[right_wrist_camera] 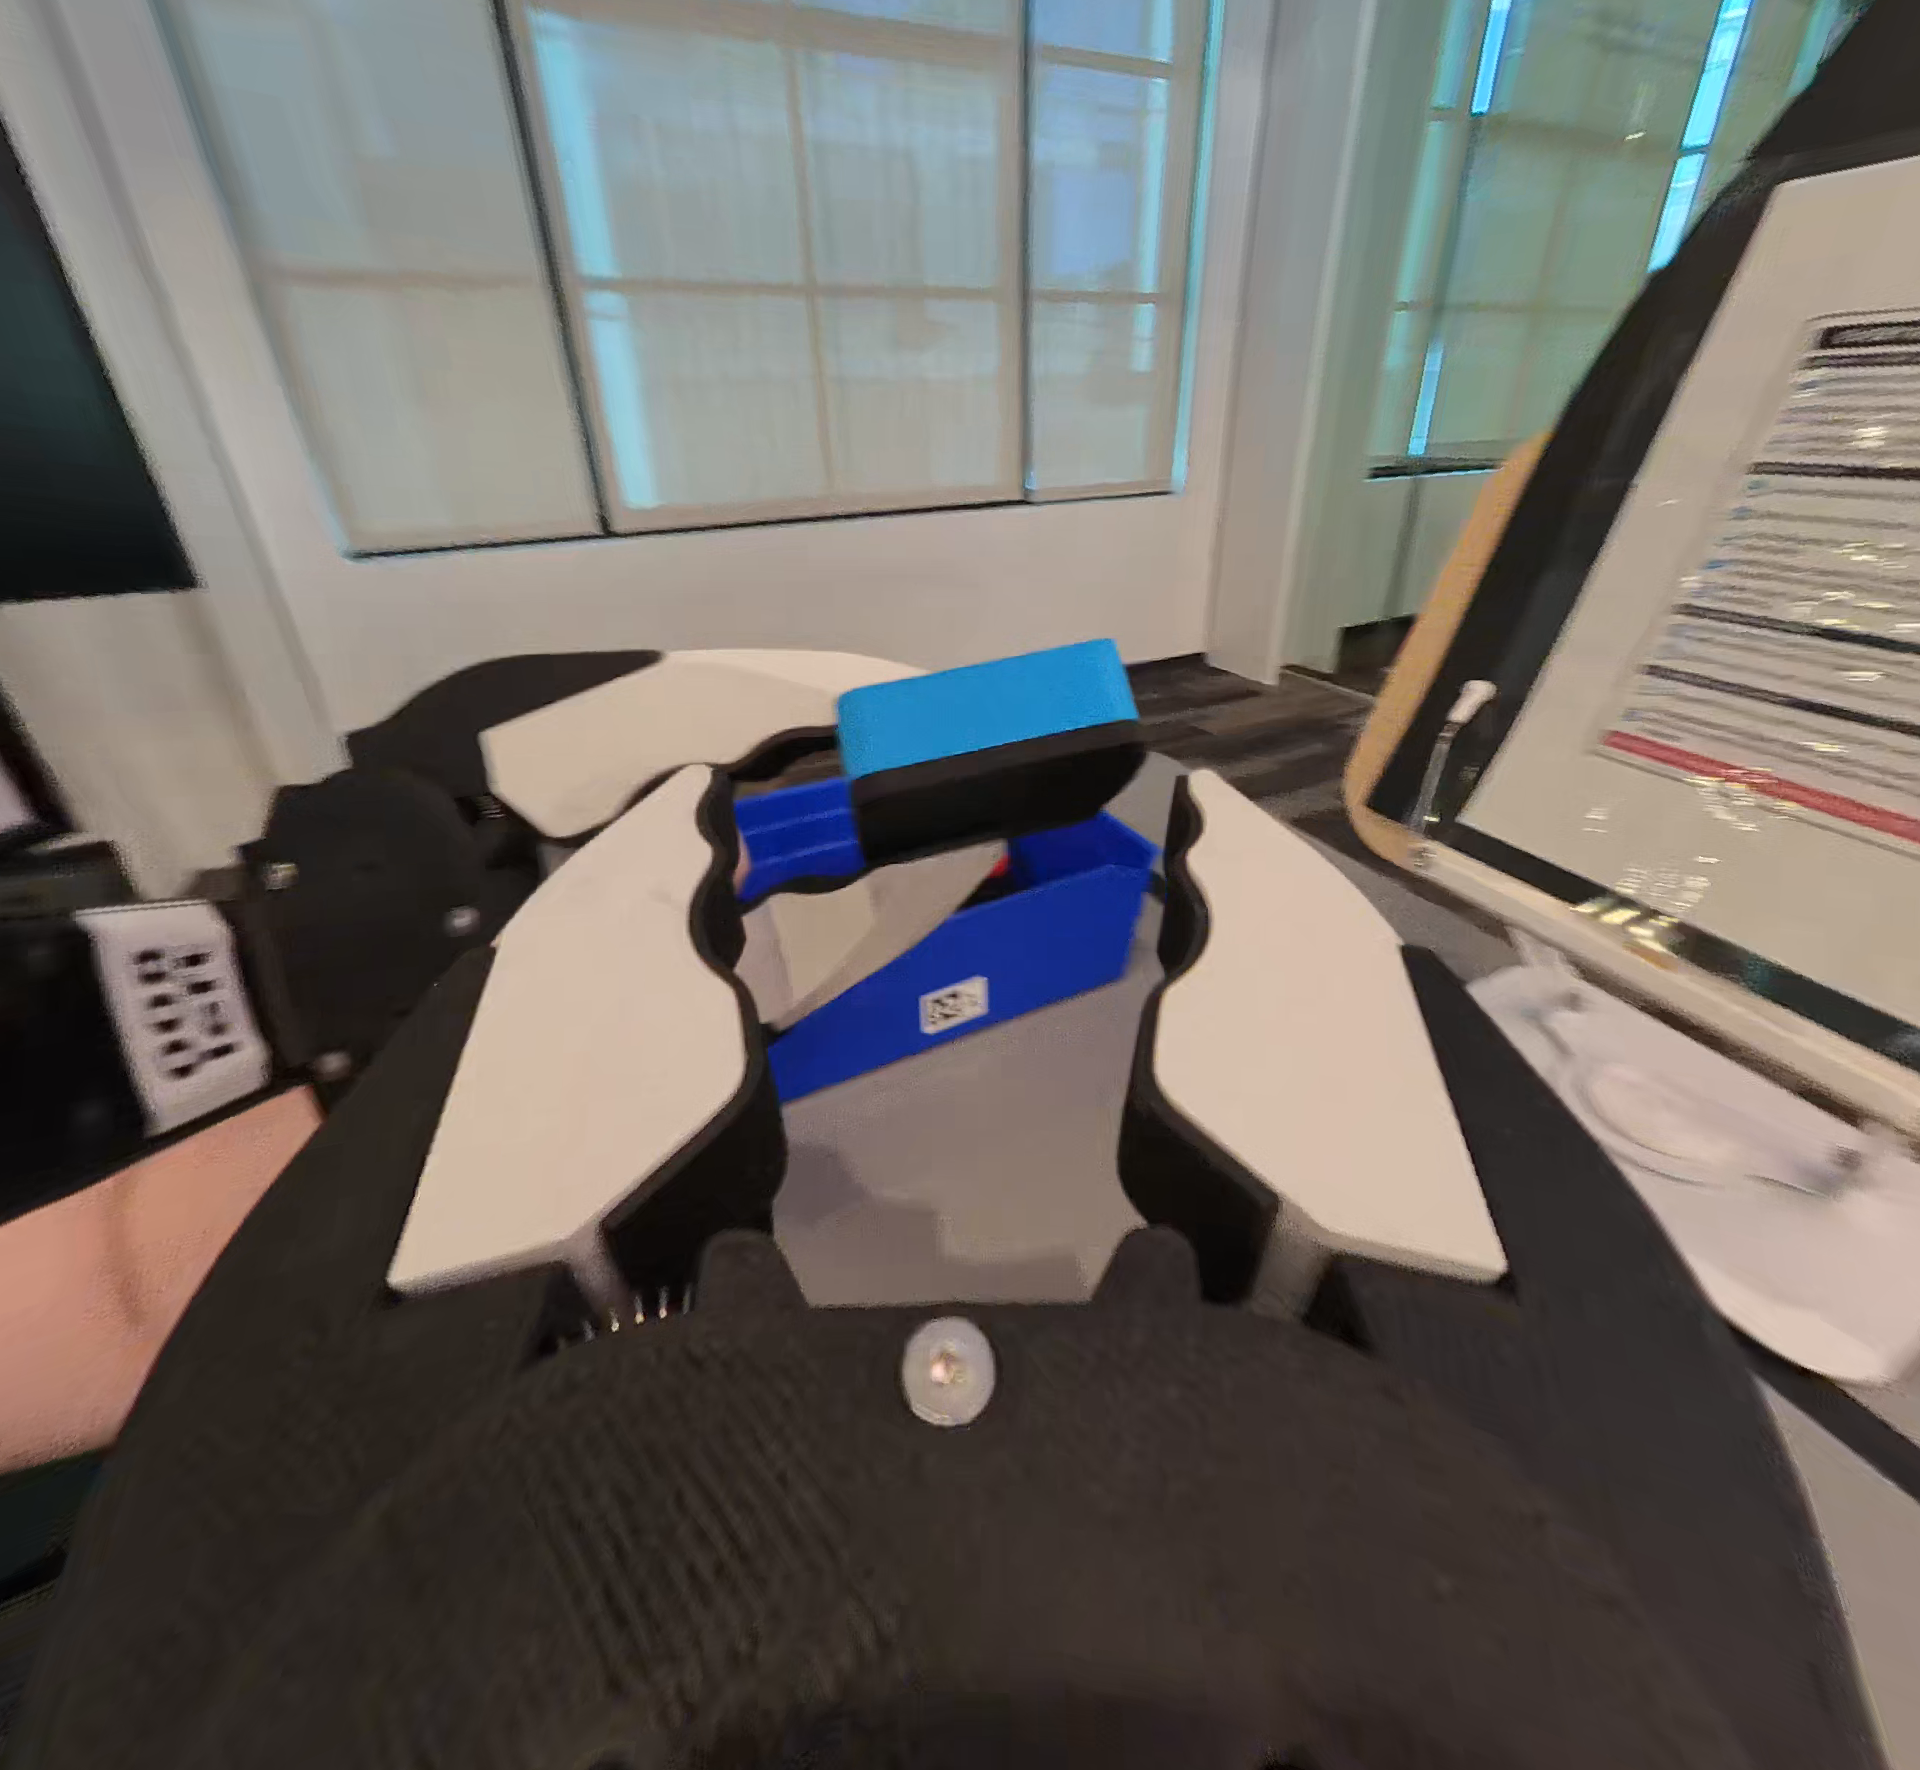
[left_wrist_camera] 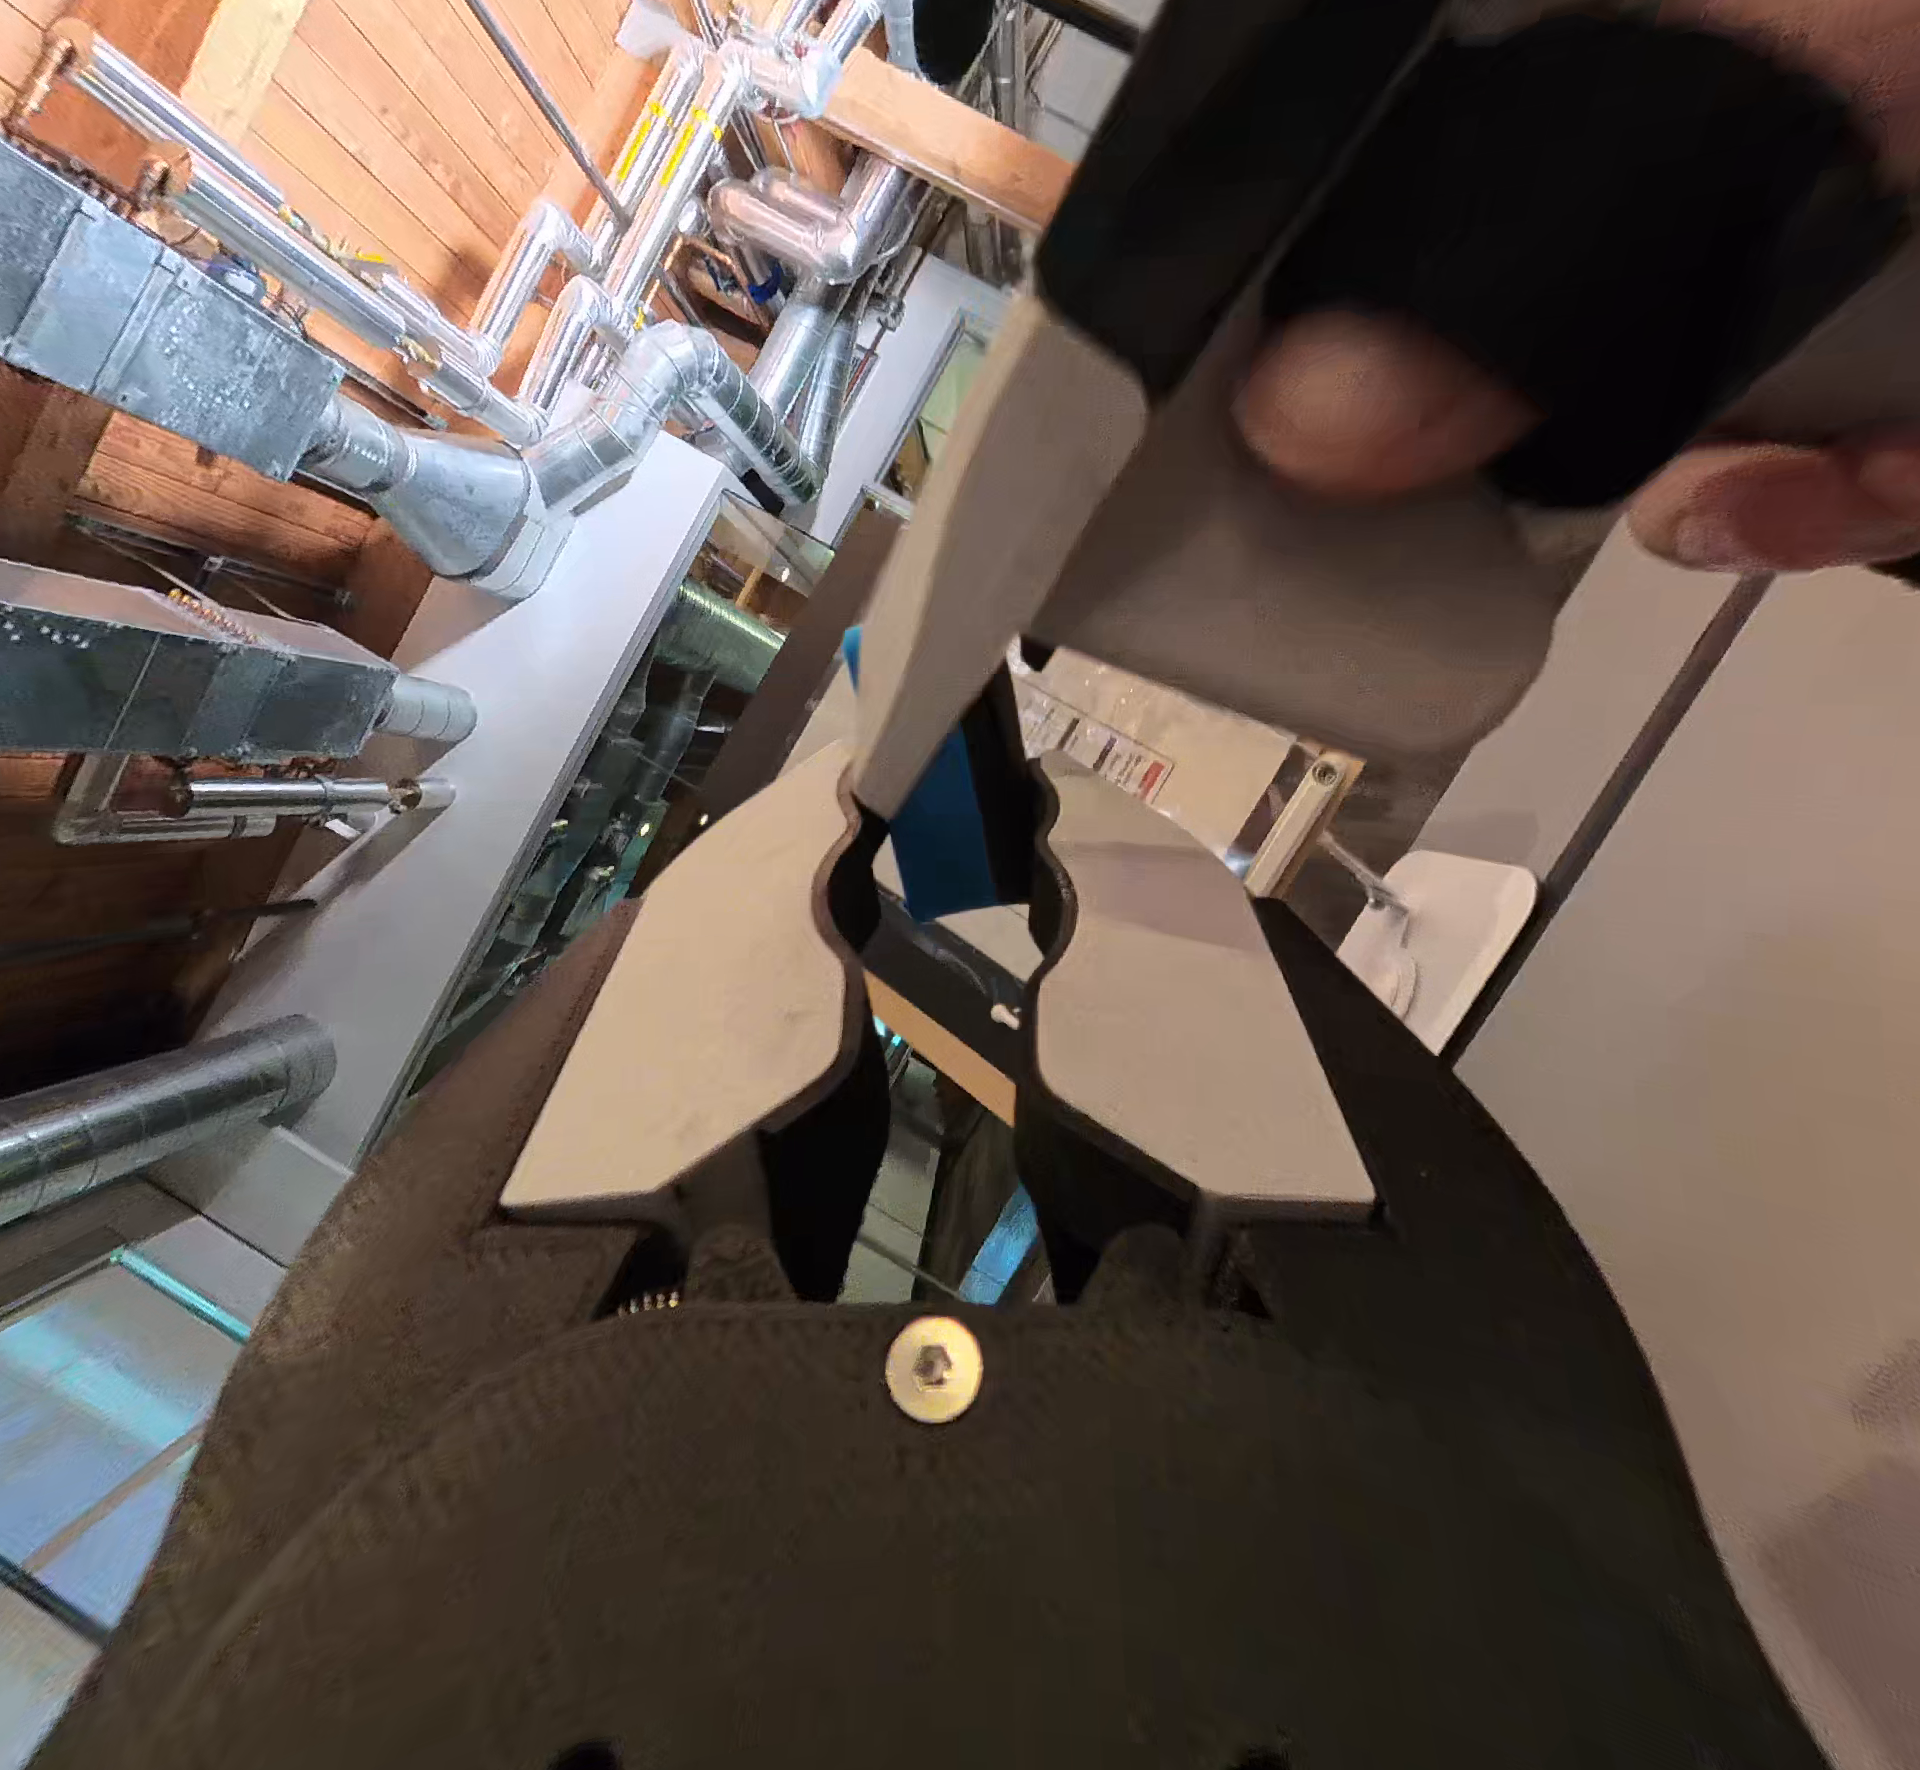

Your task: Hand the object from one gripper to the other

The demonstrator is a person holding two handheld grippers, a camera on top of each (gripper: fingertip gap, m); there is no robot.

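Note:
The object is a small block with a light-blue top and a black base. My left gripper comes in from the left of the right wrist view, and its white fingers are shut on the block's left end and hold it in the air. My right gripper is open, with one finger on each side of the block's free end and not touching it. In the left wrist view the left gripper holds the block between its tips. A right gripper finger reaches down beside it.
A blue bin lies on the grey table behind the block. A framed sign board leans at the right, with white cable items below it. A person's hand holds the right gripper. Ceiling pipes fill the left wrist view. Less than 4 cm separates the two grippers' tips.

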